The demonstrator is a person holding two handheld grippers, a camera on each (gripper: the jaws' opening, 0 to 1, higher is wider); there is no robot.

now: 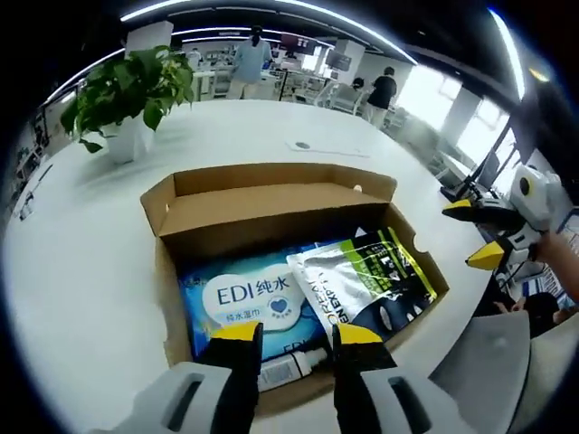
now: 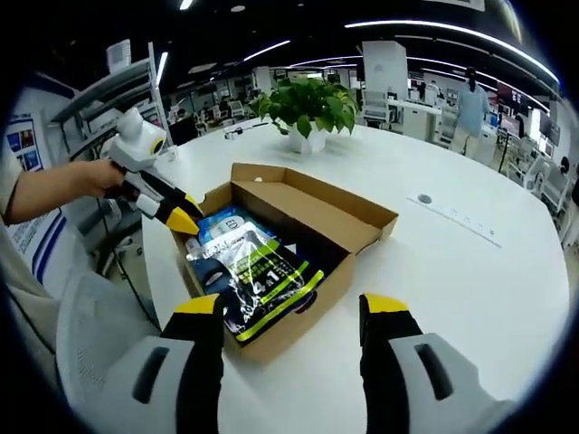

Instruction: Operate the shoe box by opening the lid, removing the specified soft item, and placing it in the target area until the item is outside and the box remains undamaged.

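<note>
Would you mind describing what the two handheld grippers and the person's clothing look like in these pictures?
Each gripper has two light grey jaws with dark slots, black inner faces and yellow tips: the left gripper and the right gripper match. In the right gripper view, the left gripper carries a rounded white housing. The person's short light-coloured sleeve shows at the left edge.
</note>
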